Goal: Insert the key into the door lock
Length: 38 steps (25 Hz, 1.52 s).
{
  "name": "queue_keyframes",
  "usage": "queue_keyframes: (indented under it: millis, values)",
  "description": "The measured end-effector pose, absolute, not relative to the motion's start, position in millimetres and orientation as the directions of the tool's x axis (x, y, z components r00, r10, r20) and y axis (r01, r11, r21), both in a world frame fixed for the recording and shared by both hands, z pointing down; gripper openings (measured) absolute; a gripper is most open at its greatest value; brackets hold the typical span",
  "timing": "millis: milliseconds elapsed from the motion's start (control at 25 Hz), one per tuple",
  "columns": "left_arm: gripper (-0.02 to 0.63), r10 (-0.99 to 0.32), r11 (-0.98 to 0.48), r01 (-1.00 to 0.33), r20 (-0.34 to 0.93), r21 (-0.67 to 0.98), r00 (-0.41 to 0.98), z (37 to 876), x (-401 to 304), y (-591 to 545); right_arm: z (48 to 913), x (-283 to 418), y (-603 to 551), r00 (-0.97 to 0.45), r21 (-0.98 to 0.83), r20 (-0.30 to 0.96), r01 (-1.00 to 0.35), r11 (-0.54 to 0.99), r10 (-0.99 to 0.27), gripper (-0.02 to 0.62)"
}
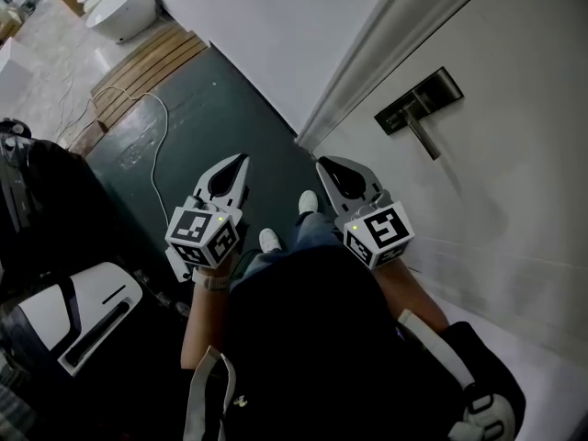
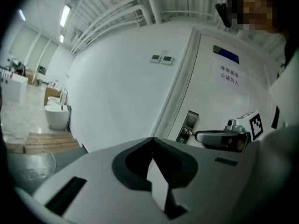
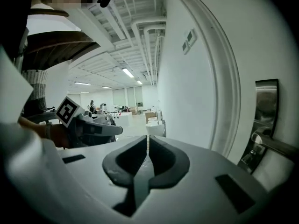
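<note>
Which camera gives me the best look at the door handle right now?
The head view: the door handle and its plate show whole, nothing in front. The right gripper view catches it big but cut by the frame's edge. The left gripper view shows it small, beside the right gripper.
</note>
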<state>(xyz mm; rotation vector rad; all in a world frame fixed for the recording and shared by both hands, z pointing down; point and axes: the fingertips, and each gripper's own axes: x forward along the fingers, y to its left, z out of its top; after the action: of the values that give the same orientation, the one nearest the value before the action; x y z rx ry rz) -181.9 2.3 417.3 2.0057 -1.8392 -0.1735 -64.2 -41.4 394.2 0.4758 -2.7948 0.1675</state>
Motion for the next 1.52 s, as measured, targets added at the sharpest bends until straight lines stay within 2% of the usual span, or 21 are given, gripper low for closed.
queue_keyframes:
  millis: [160, 400, 800, 1080, 1520]
  values:
    - [0.009, -0.984, 0.012, -0.968, 0.175, 0.251, 0.034, 400, -200, 31, 388, -82, -25, -0.920, -0.048, 0.290, -0.289, 0.956, -0.264, 0.025]
    - [0.009, -0.990, 0.060, -0.987, 0.134, 0.150, -0.040, 379, -216, 65, 374, -102, -6, -0.941, -0.009, 0.261, -0.225, 0.974, -0.215, 0.025]
    - [0.009, -0.994, 0.066, -0.997, 0.093, 0.025, -0.064, 360, -215, 93, 357, -119, 19, -0.960, 0.056, 0.231, -0.147, 0.988, -0.156, 0.025]
    - [0.009, -0.992, 0.057, -0.997, 0.113, 0.056, -0.050, 360, -207, 100, 358, -121, 28, -0.963, 0.104, 0.234, -0.110, 0.988, -0.132, 0.025]
    - [0.009, -0.993, 0.046, -0.997, 0.109, 0.062, -0.039, 363, -204, 101, 357, -120, 29, -0.957, 0.097, 0.252, -0.122, 0.988, -0.143, 0.025]
